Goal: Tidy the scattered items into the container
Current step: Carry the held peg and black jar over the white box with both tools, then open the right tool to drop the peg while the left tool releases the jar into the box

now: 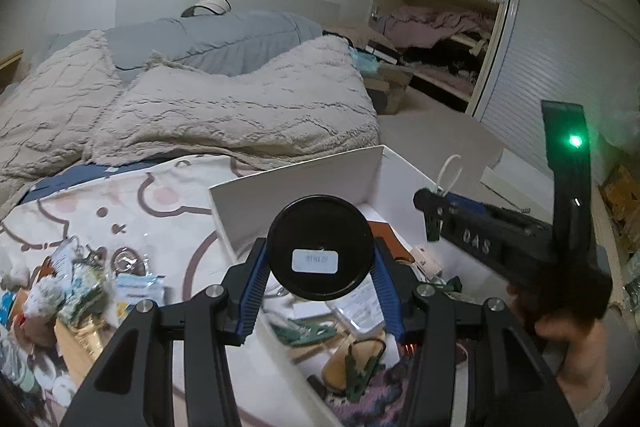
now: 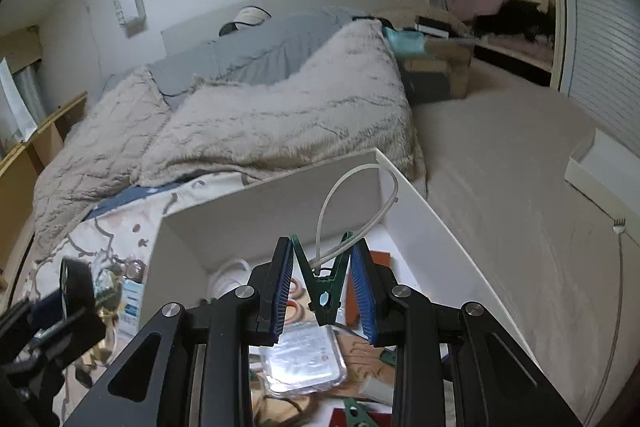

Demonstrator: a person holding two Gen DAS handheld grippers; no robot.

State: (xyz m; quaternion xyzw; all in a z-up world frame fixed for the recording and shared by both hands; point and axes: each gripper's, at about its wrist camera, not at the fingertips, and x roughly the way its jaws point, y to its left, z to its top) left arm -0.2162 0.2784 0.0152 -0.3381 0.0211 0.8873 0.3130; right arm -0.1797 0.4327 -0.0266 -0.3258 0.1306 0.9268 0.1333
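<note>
My left gripper (image 1: 320,259) is shut on a round black disc with a white label (image 1: 320,247), held above the near left wall of the white box (image 1: 296,187). My right gripper (image 2: 324,267) is shut on a dark green clothespin (image 2: 325,287) with a white cord loop (image 2: 360,195) attached, held over the inside of the white box (image 2: 440,227). The right gripper also shows in the left wrist view (image 1: 434,211), above the box's right side. The box holds green clips (image 1: 360,367), a clear plastic case (image 2: 304,359), cards and tape rolls.
Scattered small items and packets (image 1: 80,287) lie on the cartoon-print sheet (image 1: 160,203) left of the box. A beige fluffy blanket (image 1: 224,107) covers the bed behind. A fork (image 2: 619,227) lies on the beige floor to the right.
</note>
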